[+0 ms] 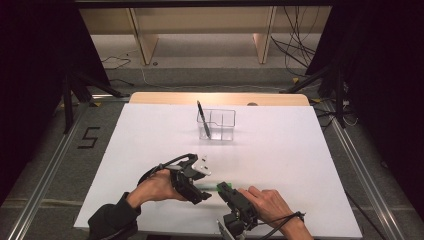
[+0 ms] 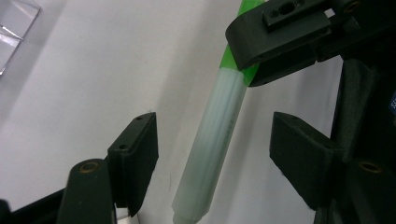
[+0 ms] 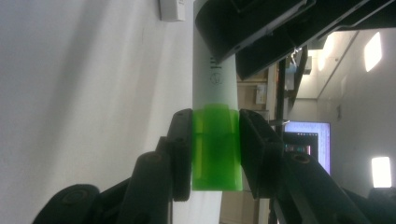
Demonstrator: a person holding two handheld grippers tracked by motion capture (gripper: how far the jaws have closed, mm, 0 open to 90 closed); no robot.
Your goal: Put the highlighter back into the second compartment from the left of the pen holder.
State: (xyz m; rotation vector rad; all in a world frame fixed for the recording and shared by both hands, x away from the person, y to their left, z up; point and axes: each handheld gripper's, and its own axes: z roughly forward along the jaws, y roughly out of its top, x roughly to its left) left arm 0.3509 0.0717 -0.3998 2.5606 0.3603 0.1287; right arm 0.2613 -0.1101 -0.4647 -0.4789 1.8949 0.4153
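Note:
A marker with a frosted white barrel [image 2: 219,121] and a green cap [image 3: 216,144] hangs just above the white table near its front edge [image 1: 212,187]. My right gripper [image 3: 216,144] is shut on the green cap, both pads pressing its sides, at front centre in the high view [image 1: 226,190]. My left gripper [image 2: 215,154] comes in from the left [image 1: 202,192]. Its jaws straddle the white barrel with a gap on each side, so it is open. The right gripper's jaws also show at the top right of the left gripper view.
A clear plastic organiser box [image 1: 220,125] stands at the table's far centre, with a black pen [image 1: 202,119] leaning in its left compartment. The white tabletop [image 1: 300,150] stretches between it and the hands. Black stands and cables lie beyond the table's edges.

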